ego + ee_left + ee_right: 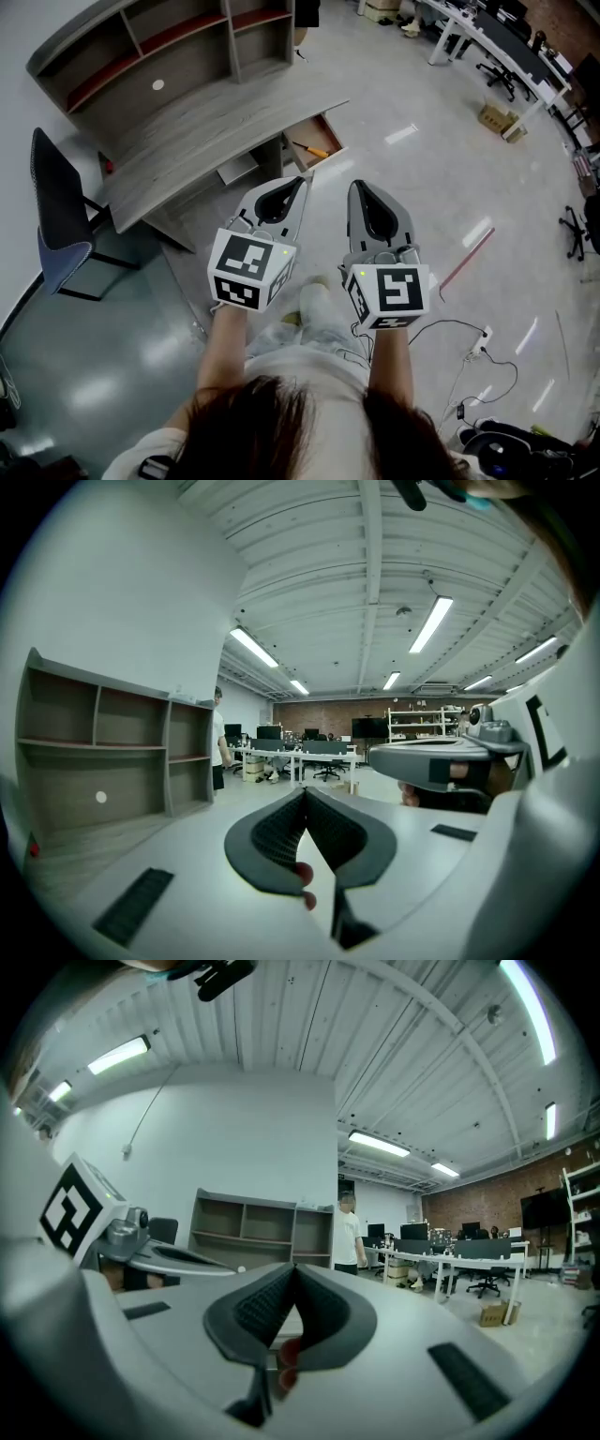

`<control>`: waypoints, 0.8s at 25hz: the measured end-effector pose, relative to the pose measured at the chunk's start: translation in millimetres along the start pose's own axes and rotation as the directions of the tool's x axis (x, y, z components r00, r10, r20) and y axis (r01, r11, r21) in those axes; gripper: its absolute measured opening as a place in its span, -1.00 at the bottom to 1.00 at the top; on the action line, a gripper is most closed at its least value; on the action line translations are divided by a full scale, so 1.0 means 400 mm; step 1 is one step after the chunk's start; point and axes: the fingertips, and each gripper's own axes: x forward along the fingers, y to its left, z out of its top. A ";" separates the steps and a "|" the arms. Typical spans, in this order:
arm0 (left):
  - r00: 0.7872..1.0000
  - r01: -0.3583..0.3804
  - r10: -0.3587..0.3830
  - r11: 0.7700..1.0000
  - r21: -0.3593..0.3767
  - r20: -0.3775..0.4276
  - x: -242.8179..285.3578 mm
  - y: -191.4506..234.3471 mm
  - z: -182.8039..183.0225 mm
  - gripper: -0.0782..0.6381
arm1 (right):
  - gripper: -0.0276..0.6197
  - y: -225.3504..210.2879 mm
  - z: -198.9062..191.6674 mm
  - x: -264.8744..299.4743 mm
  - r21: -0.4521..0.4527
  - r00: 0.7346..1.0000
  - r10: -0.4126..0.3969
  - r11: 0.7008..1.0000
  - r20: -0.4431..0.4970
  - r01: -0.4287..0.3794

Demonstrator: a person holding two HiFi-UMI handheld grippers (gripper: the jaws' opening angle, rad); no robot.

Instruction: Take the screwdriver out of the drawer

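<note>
The ribbed black fingers of my left gripper [305, 795] were pressed together with nothing between them, and those of my right gripper [292, 1269] were pressed together the same way, also empty. Both gripper views looked out level across the room, not down at any work. In the head view the two grippers hung side by side at the middle of the frame, above the glossy grey floor [441, 187], tips pointing toward the top of the frame.

Up and slightly left of them, well apart, stood the grey wooden desk [216, 122] with its brown-lined drawer [307, 129] pulled open at the near right corner. The slim screwdriver with the orange handle [312, 150] lay inside it, near the front edge, slanting across the drawer floor. A black chair [56, 206] stood at the left of the frame, clear of my path.

I judged the step in hand to be the approach, with nothing yet grasped. To do it well I would have to step closer and pick one gripper, keeping the other back. I would spread its fingers before they dipped into the drawer, then come down from above so they straddled the orange handle across its length. Then a firm pinch and a straight lift, clear of the drawer walls and the surface's overhanging edge.
</note>
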 end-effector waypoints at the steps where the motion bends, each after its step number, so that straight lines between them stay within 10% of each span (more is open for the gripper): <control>1: 1.000 -0.001 0.001 1.000 0.001 -0.003 0.015 0.006 -0.003 -0.73 | -0.83 -0.010 -0.007 0.012 -0.013 1.000 -0.005 1.000 -0.010 0.005; 20: 0.992 -0.127 0.126 0.991 -0.041 -0.026 0.388 0.162 -0.003 -0.73 | -0.83 -0.267 -0.110 0.318 -0.059 0.992 0.112 0.992 -0.063 -0.115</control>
